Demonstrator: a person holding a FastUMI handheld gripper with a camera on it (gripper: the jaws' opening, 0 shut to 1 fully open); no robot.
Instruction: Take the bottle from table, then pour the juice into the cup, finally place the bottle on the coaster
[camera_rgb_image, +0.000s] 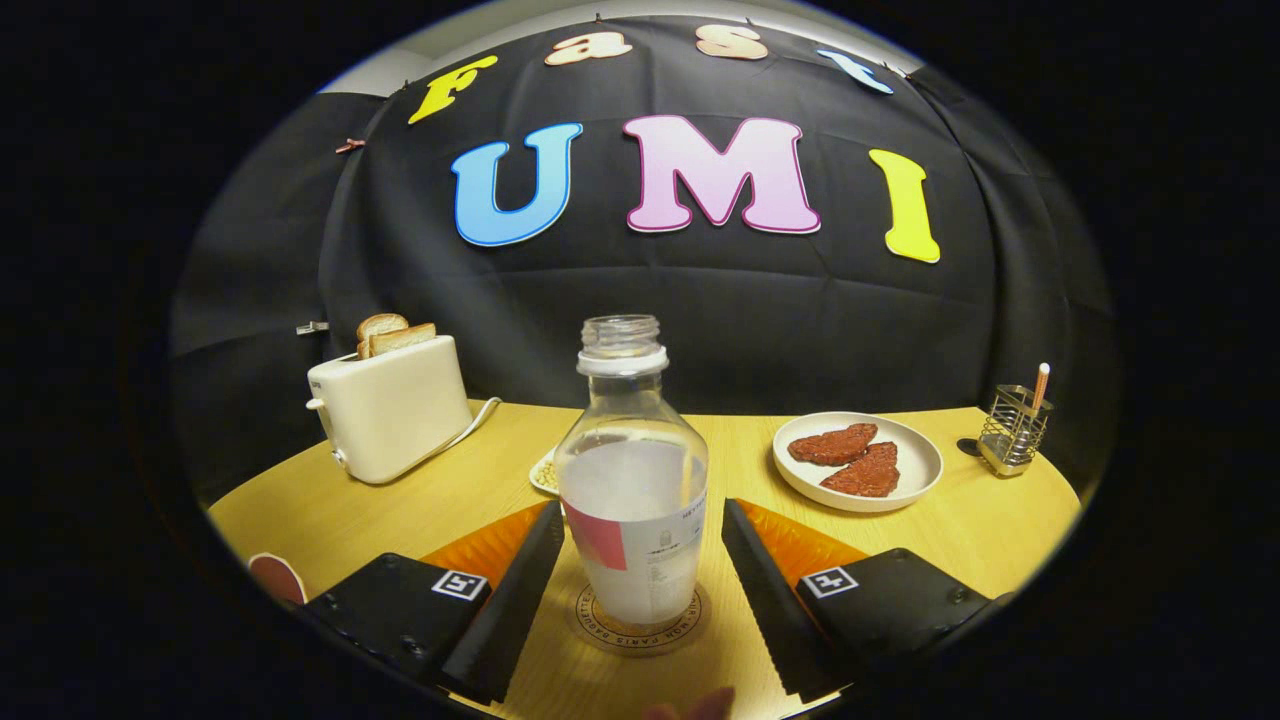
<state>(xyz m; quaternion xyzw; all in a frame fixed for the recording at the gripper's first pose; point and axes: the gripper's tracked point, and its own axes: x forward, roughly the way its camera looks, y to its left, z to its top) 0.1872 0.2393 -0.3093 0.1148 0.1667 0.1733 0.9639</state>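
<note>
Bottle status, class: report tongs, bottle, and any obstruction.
Tongs open, either side of bottle, not pressing. Bottle upright on coaster, uncapped. Nothing in the way.

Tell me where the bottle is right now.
In the gripper view the bottle stands upright on the coaster, between the open gripper's fingers without touching them, with the plate beyond to the right.

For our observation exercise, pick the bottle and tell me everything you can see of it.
The bottle is clear, plastic by its look, uncapped, with a threaded neck and white collar ring. It holds cloudy whitish juice to just under the shoulder. A label with a pink patch wraps its lower body. It stands upright on a round printed coaster on the wooden table, between the fingers of the open claw, which do not touch it.
</note>
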